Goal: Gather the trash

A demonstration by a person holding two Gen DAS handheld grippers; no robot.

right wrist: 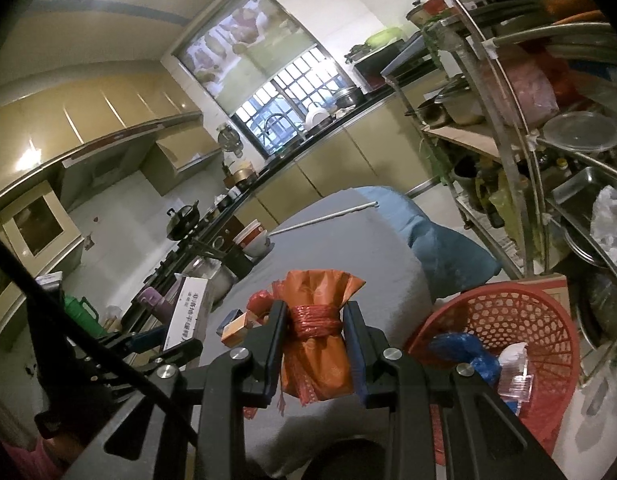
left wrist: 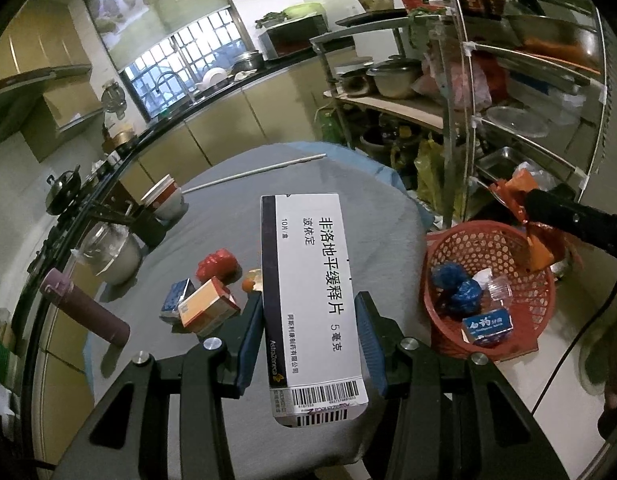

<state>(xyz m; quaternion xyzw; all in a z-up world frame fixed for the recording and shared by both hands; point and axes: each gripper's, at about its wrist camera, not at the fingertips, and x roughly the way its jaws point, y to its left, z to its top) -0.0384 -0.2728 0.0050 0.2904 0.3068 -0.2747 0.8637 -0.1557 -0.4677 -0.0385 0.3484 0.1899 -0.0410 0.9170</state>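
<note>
Box [left wrist: 312, 304] and bag [right wrist: 314, 344], both gripped

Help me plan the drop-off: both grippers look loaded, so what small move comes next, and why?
Probably carry the right gripper, shut on the tied orange plastic bag, rightward over the red mesh plastic basket and release; the basket sits just beside it, already holding trash.

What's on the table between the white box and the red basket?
Nothing: in the left wrist view, only bare grey tabletop separates the white box in the left gripper from the red basket.
</note>
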